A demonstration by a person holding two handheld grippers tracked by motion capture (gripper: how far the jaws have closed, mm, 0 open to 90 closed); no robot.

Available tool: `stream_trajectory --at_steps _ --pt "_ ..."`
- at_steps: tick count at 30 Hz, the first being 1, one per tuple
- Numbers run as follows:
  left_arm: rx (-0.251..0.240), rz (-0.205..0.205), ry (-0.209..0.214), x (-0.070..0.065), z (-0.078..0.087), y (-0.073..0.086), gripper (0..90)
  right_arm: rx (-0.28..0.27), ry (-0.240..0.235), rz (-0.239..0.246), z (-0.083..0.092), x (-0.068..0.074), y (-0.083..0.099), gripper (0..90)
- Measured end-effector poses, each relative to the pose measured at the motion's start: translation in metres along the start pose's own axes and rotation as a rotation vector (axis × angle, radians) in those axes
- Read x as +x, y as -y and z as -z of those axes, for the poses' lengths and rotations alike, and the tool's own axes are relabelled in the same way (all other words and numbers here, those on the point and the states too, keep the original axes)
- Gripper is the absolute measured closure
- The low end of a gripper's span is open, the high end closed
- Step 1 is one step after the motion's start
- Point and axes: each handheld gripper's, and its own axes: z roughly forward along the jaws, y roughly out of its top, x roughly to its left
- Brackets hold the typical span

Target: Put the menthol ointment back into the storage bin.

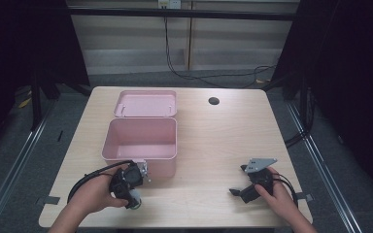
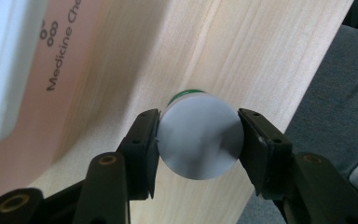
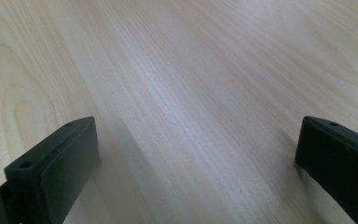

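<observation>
Pale wood table (image 1: 223, 145), dark room, grey floor (image 1: 330, 160)

Matt wood table (image 1: 223, 141) (pale grain).

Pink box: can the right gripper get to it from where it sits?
Probably yes. The right gripper is open with nothing held, and only bare table lies between it and the open pink box. The left gripper sits clear, beside the box's front.
</observation>
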Motion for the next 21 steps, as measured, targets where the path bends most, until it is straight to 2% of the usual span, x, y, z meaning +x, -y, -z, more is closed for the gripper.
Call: stream_trajectory --at_steps 6,8,21 --pt "-0.003 0.059 0.022 0.001 0.008 0.001 50.4 0.000 0.000 0.000 0.000 0.000 0.000 0.0" --pt "0.008 0.058 0.027 0.001 0.011 0.002 50.4 0.000 0.000 0.000 0.000 0.000 0.000 0.0" --pt "0.034 0.127 0.054 0.003 0.034 0.005 50.5 0.000 0.000 0.001 0.000 0.000 0.000 0.0"
